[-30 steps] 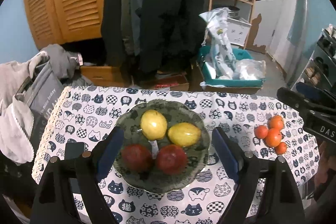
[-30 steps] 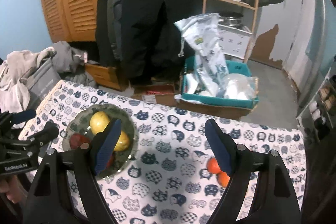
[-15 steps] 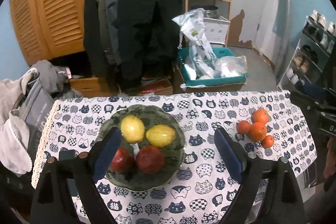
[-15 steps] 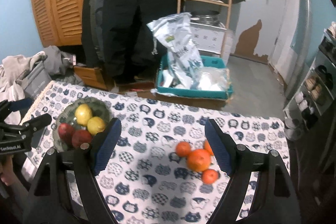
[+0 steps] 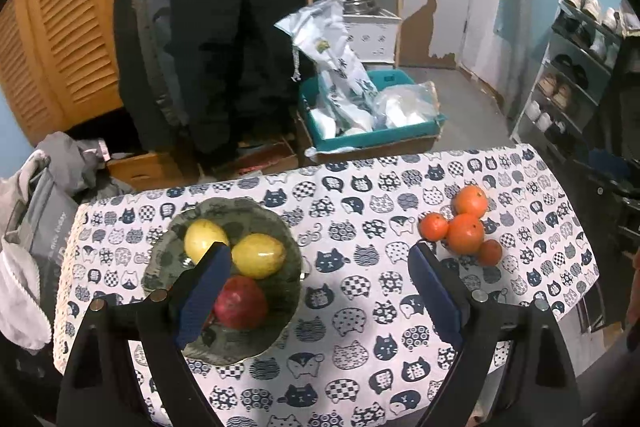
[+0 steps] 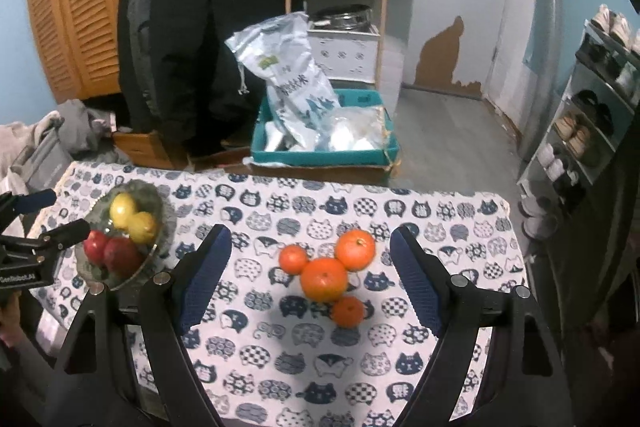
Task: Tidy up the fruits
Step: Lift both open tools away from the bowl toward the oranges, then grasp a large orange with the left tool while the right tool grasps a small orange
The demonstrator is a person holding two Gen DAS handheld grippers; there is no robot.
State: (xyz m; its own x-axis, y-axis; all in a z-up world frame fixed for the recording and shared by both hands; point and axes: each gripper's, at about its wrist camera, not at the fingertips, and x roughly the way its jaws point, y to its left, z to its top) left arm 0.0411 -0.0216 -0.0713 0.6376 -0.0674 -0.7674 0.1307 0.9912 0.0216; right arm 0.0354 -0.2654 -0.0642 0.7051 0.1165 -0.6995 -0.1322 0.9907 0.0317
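A dark green plate (image 5: pixel 280 227) sits on the left of the cat-print tablecloth (image 5: pixel 360 307). It holds two yellow fruits (image 5: pixel 258 255) and red fruits (image 5: pixel 240 303). Several oranges (image 6: pixel 324 279) lie loose in a cluster on the right of the cloth. My left gripper (image 5: pixel 320 259) is open above the cloth just right of the plate, and its left finger (image 5: pixel 204 287) covers part of the plate. My right gripper (image 6: pixel 310 239) is open above the oranges, which show between its fingers without touching them. The left gripper (image 6: pixel 40 251) also shows beside the plate (image 6: pixel 160 203).
A teal bin (image 6: pixel 324 155) with plastic bags stands on the floor beyond the table's far edge. Dark coats (image 6: pixel 192 27) hang by a wooden louvred cabinet (image 6: pixel 72 7). A shoe rack (image 6: pixel 592 115) is at the right, and a pile of grey clothes (image 5: pixel 36 211) at the left.
Both grippers have swung right. The plate slid from between the left fingers to their left side, the oranges came between the right fingers, and the left jaws stand slightly wider.
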